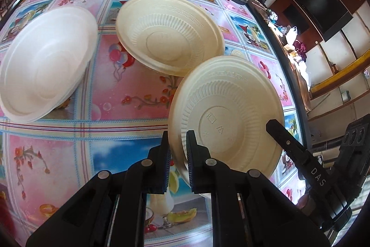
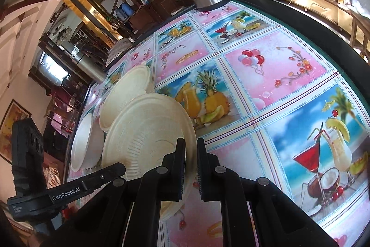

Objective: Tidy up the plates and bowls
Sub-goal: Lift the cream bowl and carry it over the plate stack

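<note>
Cream plate (image 1: 227, 112) held tilted above the table's near edge, left gripper (image 1: 178, 154) and right gripper (image 2: 190, 166) each clamped on opposite rims. Keep both pinches level, carry it over the cream bowl (image 1: 168, 34) mid-table; white bowl (image 1: 46, 64) sits beside. Grippers read "DAS" and "GenRobot.AI".

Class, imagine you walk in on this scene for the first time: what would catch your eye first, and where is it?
First, the ribbed cream plate held tilted above the table, its rim pinched by the left gripper on one side and the right gripper on the other. Next, the bright tablecloth of cocktail, pineapple and balloon squares. Beyond the plate lie a cream bowl and a white bowl.
</note>
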Demonstrator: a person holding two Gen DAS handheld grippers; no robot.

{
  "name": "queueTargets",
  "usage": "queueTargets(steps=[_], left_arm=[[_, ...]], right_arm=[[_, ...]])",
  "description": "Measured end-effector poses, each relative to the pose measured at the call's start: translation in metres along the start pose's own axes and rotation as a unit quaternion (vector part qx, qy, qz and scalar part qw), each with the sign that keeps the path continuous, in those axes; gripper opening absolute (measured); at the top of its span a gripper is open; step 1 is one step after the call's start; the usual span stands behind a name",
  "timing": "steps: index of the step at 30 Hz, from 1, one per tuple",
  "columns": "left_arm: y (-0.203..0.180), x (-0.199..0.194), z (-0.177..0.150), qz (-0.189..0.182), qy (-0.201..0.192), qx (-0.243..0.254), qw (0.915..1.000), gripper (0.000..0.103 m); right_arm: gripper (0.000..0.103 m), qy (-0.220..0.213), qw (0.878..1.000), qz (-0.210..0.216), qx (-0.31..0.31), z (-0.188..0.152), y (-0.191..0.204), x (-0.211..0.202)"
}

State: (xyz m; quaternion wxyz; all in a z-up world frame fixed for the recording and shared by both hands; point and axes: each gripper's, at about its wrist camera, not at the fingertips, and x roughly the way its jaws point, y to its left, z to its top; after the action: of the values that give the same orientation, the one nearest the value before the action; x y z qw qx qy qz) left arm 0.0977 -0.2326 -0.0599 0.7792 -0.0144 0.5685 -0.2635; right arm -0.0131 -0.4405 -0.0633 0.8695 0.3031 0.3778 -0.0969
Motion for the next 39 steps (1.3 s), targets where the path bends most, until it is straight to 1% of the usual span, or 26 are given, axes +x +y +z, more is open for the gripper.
queueTargets(steps=[5, 12, 20, 31, 35, 39], left_arm=[[0.015, -0.022, -0.012, 0.002, -0.019, -0.004, 0.9998, 0.01], [0.036, -0.055, -0.025, -0.008, -0.047, -0.015, 0.9987, 0.011], [0.056, -0.102, -0.043, -0.016, -0.092, -0.023, 0.9954, 0.011], [0.102, -0.155, -0.073, -0.014, -0.143, -0.047, 0.9885, 0.011], [0.122, -0.172, -0.086, -0.006, -0.16, -0.058, 0.9854, 0.011], [0.147, -0.189, -0.103, 0.012, -0.177, -0.076, 0.9812, 0.011]], right_arm=[[0.01, -0.02, 0.999, -0.013, -0.031, -0.016, 0.029, -0.01], [0.01, -0.054, 0.996, -0.019, -0.074, -0.032, 0.07, -0.037], [0.01, -0.083, 0.99, -0.011, -0.109, -0.046, 0.112, -0.066], [0.01, -0.099, 0.982, 0.001, -0.162, -0.075, 0.177, -0.091], [0.01, -0.099, 0.978, 0.007, -0.182, -0.088, 0.201, -0.093], [0.01, -0.093, 0.974, 0.019, -0.204, -0.103, 0.228, -0.092]])
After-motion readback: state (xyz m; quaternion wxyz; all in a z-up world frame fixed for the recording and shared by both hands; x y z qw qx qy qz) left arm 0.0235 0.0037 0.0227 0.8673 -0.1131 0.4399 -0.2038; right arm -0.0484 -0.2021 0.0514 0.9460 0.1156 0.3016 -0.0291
